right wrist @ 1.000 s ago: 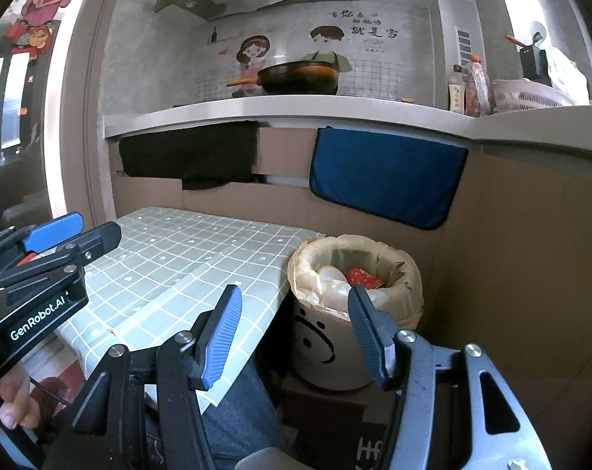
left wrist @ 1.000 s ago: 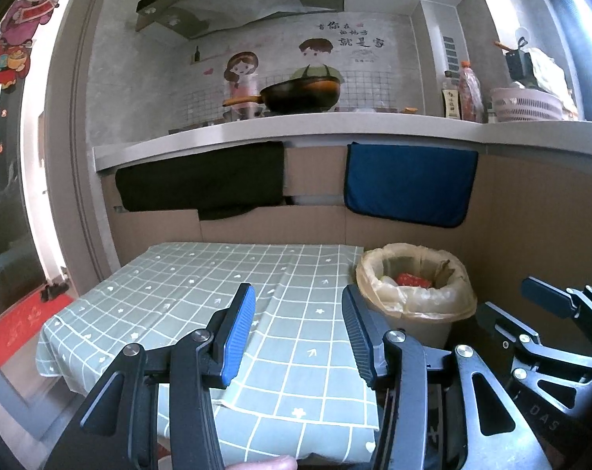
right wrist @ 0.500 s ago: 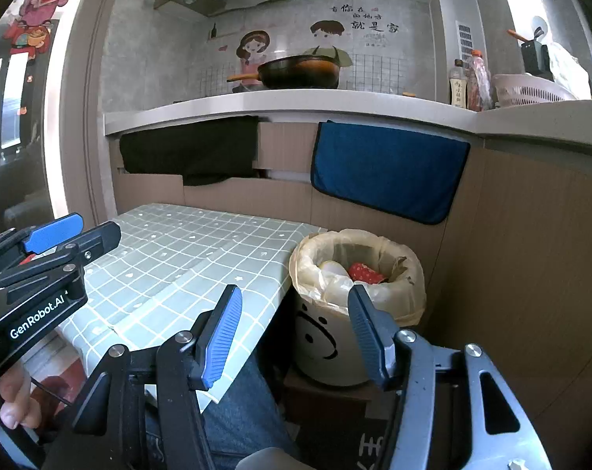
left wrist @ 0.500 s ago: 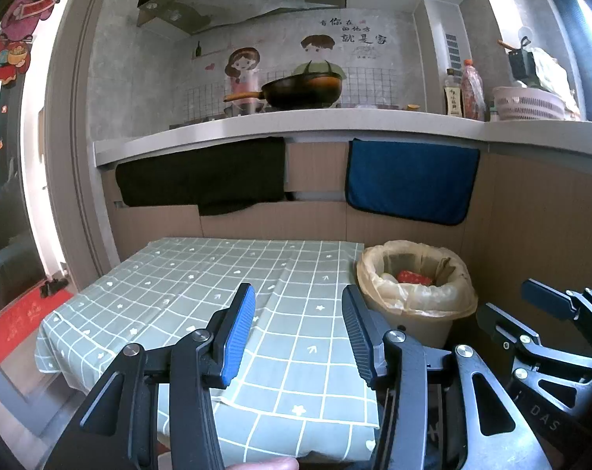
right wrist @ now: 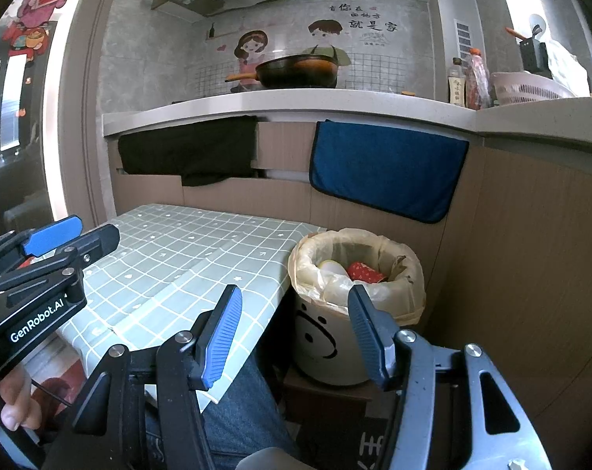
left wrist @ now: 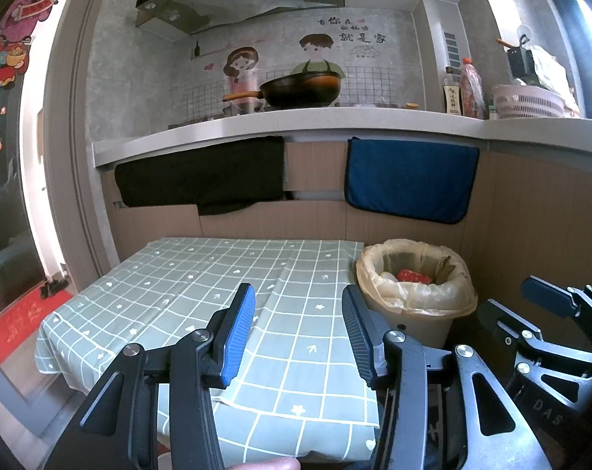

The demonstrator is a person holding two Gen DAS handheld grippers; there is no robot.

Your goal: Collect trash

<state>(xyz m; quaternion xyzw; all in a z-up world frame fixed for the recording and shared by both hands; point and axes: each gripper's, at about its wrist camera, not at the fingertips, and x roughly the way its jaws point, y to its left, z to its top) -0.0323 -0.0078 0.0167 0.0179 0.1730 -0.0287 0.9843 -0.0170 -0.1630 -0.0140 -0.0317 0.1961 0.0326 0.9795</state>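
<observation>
1. Grey-green checked cloth covers the table; its surface is seen bare in both views, and the cloth edge hangs over the near side and the left side.
2. The left gripper is held above the near part of the table, its jaws spread wide with nothing between them; the blue pad faces inward.
3. The right gripper is held beyond the table's right edge, jaws likewise parted and empty, with the bin framed between its fingers.
4. The trash bin, white with a drawn face, stands upright just beside the table's right edge, its long axis vertical and its mouth facing upward. It rests on a dark box.
5. A beige liner bag is folded over the rim. Inside, a red wrapper and pale trash are visible.
6. Wood-toned panelling closes the space behind and to the right of the bin, leaving a narrow gap.
7. A black cloth and a blue towel hang from the counter; a pan sits above.
</observation>
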